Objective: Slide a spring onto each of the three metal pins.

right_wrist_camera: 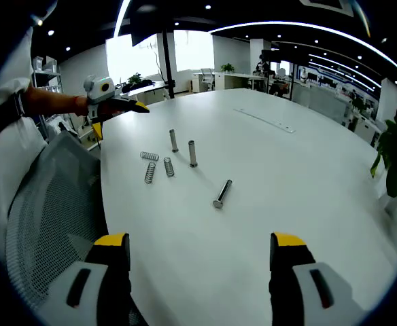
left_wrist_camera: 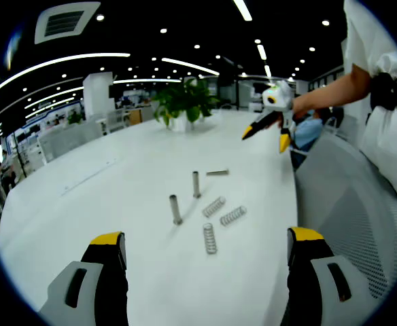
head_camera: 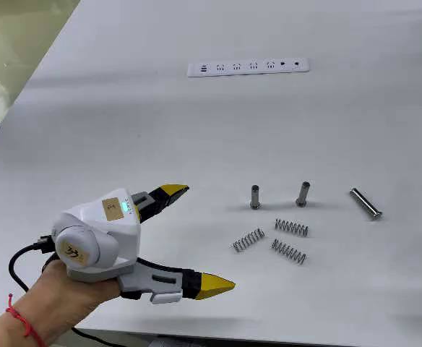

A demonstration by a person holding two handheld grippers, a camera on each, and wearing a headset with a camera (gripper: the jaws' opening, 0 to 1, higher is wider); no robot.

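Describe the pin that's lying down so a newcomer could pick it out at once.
On the white table, nearer the camera than the long white power strip, three metal pins sit in a row just beyond three loose springs. The target is the rightmost pin: it lies flat on its side, at an angle, while its two neighbours stand upright.

Head view looks down at the pins point(head_camera: 302, 194); both gripper views face them from opposite sides.

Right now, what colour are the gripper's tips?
Yellow fingertips on the left gripper; the head view shows them best.
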